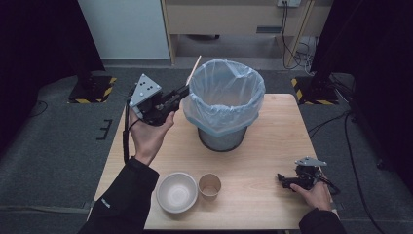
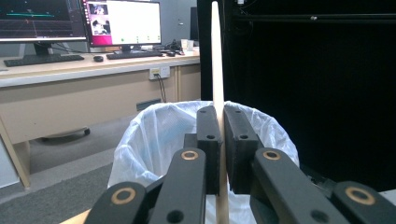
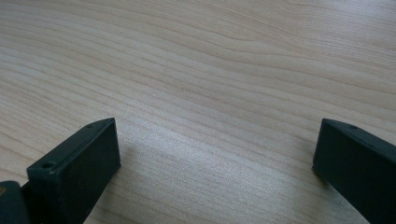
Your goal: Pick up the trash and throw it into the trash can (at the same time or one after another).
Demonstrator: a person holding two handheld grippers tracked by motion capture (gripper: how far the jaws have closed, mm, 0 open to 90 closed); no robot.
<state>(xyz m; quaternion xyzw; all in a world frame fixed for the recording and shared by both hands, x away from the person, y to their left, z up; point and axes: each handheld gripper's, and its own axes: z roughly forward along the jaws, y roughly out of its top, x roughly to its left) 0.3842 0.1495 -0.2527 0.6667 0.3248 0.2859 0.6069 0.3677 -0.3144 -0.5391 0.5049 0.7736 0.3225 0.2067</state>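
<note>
My left gripper is raised beside the left rim of a bin lined with a pale blue bag. It is shut on a thin wooden stick that points up and away. In the left gripper view the stick stands upright between the closed jaws of my left gripper, with the bag-lined bin just beyond. My right gripper rests low on the wooden table at the front right, and in the right gripper view my right gripper is wide open over bare wood.
A white bowl and a brown paper cup stand near the table's front edge. Beyond the table are a desk with monitors and a keyboard, cables on the grey floor, and dark stands at both sides.
</note>
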